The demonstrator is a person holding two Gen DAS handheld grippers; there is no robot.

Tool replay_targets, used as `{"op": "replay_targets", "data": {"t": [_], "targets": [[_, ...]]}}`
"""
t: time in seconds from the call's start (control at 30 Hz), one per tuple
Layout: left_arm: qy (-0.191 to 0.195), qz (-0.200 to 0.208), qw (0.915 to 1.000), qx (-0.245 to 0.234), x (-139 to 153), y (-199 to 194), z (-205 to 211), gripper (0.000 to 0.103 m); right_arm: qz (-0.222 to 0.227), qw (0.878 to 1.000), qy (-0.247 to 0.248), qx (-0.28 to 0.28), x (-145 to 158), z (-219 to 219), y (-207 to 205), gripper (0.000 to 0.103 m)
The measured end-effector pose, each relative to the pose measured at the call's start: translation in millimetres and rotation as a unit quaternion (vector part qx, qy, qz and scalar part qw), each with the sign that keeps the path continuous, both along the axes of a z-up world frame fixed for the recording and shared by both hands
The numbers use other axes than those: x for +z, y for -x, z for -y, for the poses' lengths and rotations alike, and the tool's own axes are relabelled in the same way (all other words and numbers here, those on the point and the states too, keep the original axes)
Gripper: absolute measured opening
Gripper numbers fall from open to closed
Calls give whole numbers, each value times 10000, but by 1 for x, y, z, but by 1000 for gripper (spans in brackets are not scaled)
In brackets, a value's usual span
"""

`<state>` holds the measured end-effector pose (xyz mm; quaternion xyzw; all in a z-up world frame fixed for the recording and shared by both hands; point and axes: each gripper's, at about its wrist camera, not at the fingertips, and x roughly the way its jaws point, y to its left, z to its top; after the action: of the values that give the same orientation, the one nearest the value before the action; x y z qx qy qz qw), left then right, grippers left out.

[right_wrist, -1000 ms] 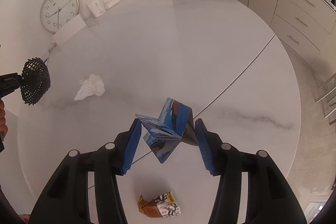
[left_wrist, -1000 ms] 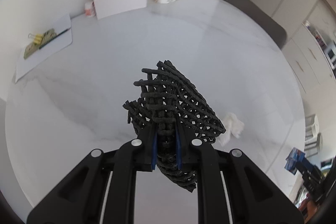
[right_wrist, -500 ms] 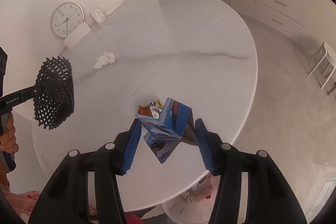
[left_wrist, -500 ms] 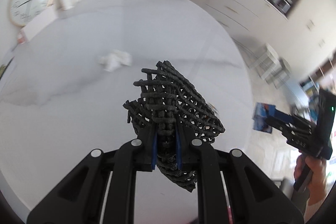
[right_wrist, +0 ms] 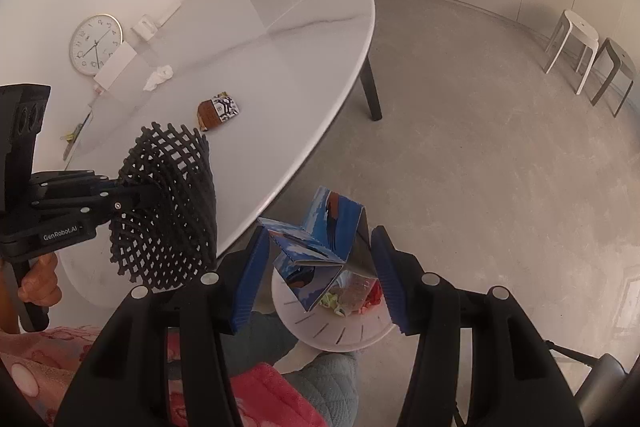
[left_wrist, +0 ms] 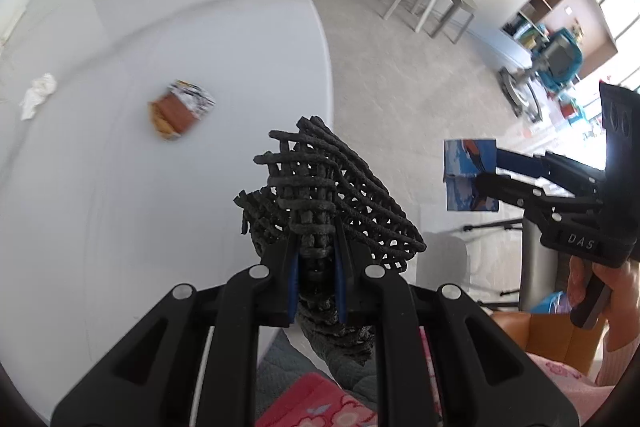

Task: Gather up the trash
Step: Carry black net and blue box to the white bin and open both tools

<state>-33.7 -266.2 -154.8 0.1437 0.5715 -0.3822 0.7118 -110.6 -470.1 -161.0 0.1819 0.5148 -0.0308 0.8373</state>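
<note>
Two pieces of rubbish are still lying on the white marble-patterned oval table (right_wrist: pixel 304 39): a crumpled white tissue (right_wrist: pixel 159 76) and an orange-and-black snack wrapper (right_wrist: pixel 218 110), well apart from each other. The right gripper (right_wrist: pixel 318 259) is standing partly open, clamping a folded blue printed cardboard carton (right_wrist: pixel 320 247) between its blue pads, directly above a white slotted waste bin (right_wrist: pixel 340 323) already holding coloured scraps on the floor. The left gripper (left_wrist: pixel 316 287) is closed tight on the edge of a black woven mesh mat (left_wrist: pixel 332 199), hanging beside the table edge. Judging by position, the carton is about to be dropped; the tissue and wrapper remain outstanding. A round white wall clock (right_wrist: pixel 96 45) is leaning at the table's far end. The room is showing a pale grey floor (right_wrist: pixel 480 131), cream drawers and two stools (right_wrist: pixel 588 51).
</note>
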Motion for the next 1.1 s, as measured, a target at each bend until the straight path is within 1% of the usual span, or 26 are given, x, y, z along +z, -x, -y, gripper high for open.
{"op": "replay_targets", "data": {"t": [0.07, 0.2, 0.27, 0.33, 0.37, 0.43, 0.53, 0.63, 0.83, 0.87, 0.93, 1.0, 1.1], "targets": [[-86, -49, 9998, -176, -8, 16, 13, 13, -29, 10000, 26, -17, -3, 5, 9, 53], [-329, -174, 9987, -346, -28, 38, 32, 14, -65, 10000, 38, -42, -8, 12, 20, 53], [-419, -278, 9980, -387, -34, 40, 37, 20, -64, 10000, 26, -50, -11, 16, 24, 53], [-545, -326, 9973, -369, -41, 44, 41, 42, -59, 10000, 6, -52, -13, 18, 27, 53], [-561, -295, 9973, -370, -42, 45, 43, 45, -60, 10000, -2, -50, -14, 19, 28, 53], [-582, -247, 9973, -386, -42, 48, 45, 58, -66, 10000, -22, -45, -17, 19, 29, 53], [-619, -187, 9972, -374, -40, 51, 47, 67, -77, 9999, -67, -41, -20, 21, 30, 53], [-647, -167, 9971, -374, -39, 50, 46, 72, -78, 9999, -102, -33, -22, 23, 32, 53], [-679, -108, 9971, -329, -34, 48, 45, 75, -88, 9998, -164, -31, -26, 25, 33, 53], [-670, -82, 9973, -285, -32, 46, 42, 76, -90, 9998, -177, -27, -27, 25, 32, 53], [-657, -6, 9977, -157, -30, 42, 40, 80, -110, 9997, -210, 6, -28, 24, 32, 53], [-675, 93, 9977, 1, -26, 37, 38, 83, -142, 9996, -249, 59, -31, 19, 30, 53], [-673, 150, 9973, 255, -20, 26, 26, 83, -204, 9992, -305, 153, -36, 11, 27, 53]]}}
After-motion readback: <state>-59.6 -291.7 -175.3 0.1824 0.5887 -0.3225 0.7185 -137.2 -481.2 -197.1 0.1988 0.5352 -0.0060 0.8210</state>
